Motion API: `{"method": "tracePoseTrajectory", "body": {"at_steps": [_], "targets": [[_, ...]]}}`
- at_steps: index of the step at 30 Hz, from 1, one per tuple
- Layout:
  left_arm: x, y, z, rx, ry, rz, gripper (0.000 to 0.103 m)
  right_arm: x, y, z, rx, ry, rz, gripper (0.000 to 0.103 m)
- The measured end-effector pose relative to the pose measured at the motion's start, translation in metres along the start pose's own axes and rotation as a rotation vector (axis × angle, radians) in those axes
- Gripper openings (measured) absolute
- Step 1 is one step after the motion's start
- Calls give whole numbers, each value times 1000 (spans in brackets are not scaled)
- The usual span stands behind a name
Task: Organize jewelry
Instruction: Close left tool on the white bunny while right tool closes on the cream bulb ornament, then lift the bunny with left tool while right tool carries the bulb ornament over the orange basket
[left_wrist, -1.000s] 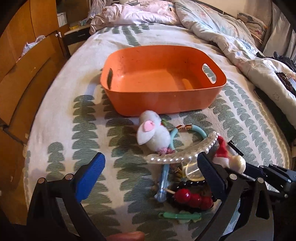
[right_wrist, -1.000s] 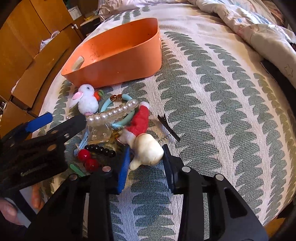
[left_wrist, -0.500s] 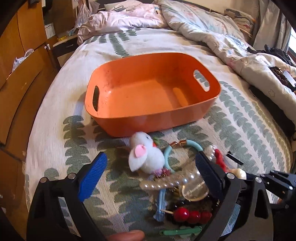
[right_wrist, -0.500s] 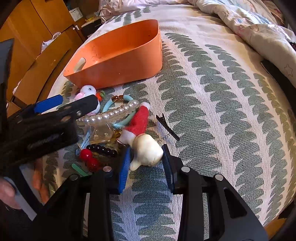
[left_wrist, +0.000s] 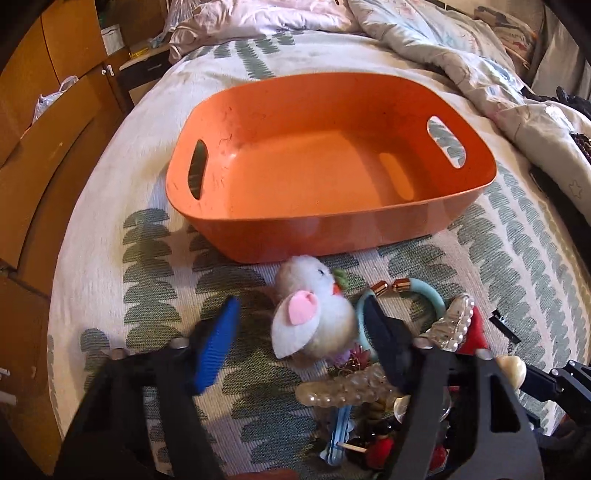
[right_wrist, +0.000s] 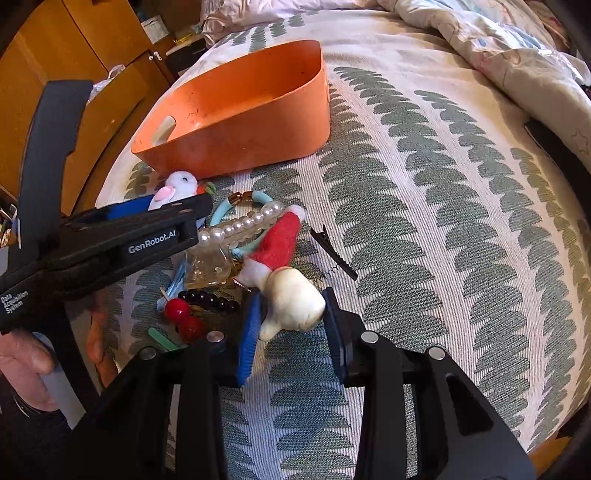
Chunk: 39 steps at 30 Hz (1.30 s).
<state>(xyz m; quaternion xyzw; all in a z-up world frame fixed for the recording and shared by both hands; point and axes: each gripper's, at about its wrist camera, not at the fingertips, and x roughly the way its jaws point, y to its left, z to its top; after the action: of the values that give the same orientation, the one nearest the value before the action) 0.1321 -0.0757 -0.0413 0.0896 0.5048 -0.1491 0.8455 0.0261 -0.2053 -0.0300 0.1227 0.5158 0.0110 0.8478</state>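
Note:
An empty orange basket (left_wrist: 332, 79) (right_wrist: 236, 122) stands on the leaf-patterned bedspread. In front of it lies a pile of accessories: a white plush rabbit (left_wrist: 314, 325), a pearl hair clip (right_wrist: 240, 225), a teal bangle (right_wrist: 258, 197), red and black beads (right_wrist: 184, 317). My left gripper (left_wrist: 301, 317) straddles the rabbit with its jaws closing. The blue pad (left_wrist: 216, 350) is still a gap away from the rabbit. My right gripper (right_wrist: 291, 306) is shut on a cream figure with a red hat (right_wrist: 291, 295), which rests on the bed.
A black alligator clip (right_wrist: 332, 251) lies right of the pile and a green clip (right_wrist: 162, 338) at its near edge. Wooden cabinets (left_wrist: 44, 147) run along the left. A crumpled duvet (left_wrist: 443, 48) covers the far right. A person's hand (right_wrist: 22, 362) holds the left gripper.
My left gripper has moved forward and down to the plush rabbit, and its jaws have narrowed around it. The right gripper and the cream figure have stayed put.

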Motion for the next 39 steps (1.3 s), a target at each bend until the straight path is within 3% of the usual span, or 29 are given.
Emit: {"method": "tracePoseTrajectory", "body": {"at_steps": [7, 10, 19, 39], "targets": [[6, 2, 2, -4, 16, -16, 58, -1, -1, -1, 5, -3, 5, 33], [7, 1, 2, -1, 21, -21, 48, -2, -1, -1, 6, -6, 5, 33], [4, 2, 1, -13, 21, -21, 34, -5, -1, -1, 10, -14, 10, 32], [-52, 4, 1, -13, -96, -62, 31, -42, 4, 1, -4, -107, 59, 31]]}}
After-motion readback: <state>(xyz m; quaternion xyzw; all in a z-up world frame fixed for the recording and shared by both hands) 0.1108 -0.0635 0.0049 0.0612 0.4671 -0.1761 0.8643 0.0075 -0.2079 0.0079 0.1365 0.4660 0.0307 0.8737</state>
